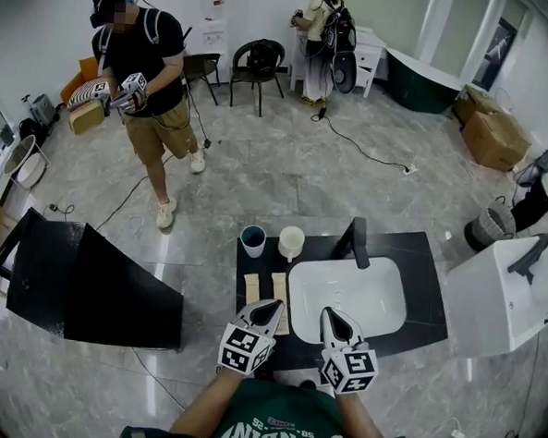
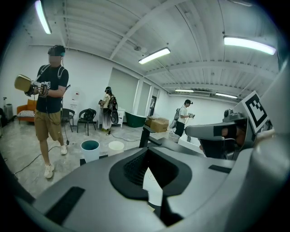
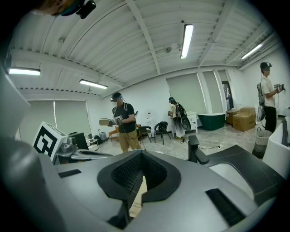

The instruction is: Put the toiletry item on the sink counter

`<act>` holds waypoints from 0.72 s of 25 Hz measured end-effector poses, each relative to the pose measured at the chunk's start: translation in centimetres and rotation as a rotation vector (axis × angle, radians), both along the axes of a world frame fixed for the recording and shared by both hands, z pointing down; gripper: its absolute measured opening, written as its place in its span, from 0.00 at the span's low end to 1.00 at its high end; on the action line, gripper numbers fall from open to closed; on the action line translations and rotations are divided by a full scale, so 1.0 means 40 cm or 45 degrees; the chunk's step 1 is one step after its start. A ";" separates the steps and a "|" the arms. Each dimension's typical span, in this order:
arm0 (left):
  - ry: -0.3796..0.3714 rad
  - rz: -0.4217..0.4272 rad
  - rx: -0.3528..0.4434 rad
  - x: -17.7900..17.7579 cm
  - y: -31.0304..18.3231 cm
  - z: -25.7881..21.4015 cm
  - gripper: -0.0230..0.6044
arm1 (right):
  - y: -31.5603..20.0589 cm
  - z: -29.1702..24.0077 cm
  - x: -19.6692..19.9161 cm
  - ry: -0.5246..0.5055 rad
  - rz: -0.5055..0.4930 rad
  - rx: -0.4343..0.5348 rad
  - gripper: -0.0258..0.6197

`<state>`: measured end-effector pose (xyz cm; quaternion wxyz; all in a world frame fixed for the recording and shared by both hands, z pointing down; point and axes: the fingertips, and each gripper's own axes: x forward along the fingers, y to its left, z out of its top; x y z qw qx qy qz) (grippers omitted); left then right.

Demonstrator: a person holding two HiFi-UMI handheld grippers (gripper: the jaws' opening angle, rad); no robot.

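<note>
Left hand-held gripper (image 1: pixel 270 307) closed, over toiletry boxes (image 1: pixel 251 287) on counter (image 1: pixel 411 254)

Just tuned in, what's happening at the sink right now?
A person holds the left claw and right claw, both shut and empty, above the near edge of the black sink counter. Two flat tan packets lie beside the white basin, with a blue cup and a white cup behind them.

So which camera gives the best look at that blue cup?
The left gripper view: the blue cup shows largest, side and rim clear. The head view shows it from above, beside a white cup; the right gripper view misses it.
</note>
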<state>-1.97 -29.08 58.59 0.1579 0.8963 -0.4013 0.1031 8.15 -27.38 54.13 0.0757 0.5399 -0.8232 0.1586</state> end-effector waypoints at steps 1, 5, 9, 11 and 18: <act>0.001 0.000 -0.001 0.000 -0.003 0.001 0.05 | -0.003 0.002 0.000 0.002 0.000 -0.001 0.10; 0.003 -0.001 -0.007 0.000 -0.006 0.004 0.05 | -0.005 0.008 -0.001 0.011 0.000 -0.010 0.10; -0.001 0.001 -0.018 -0.005 -0.007 0.017 0.05 | -0.009 0.014 -0.005 0.015 0.000 -0.013 0.10; -0.001 0.000 -0.024 -0.008 -0.006 0.024 0.05 | -0.009 0.017 -0.007 0.016 0.000 -0.014 0.10; 0.000 0.003 -0.041 -0.013 -0.010 0.031 0.05 | -0.012 0.022 -0.017 0.018 -0.003 -0.018 0.10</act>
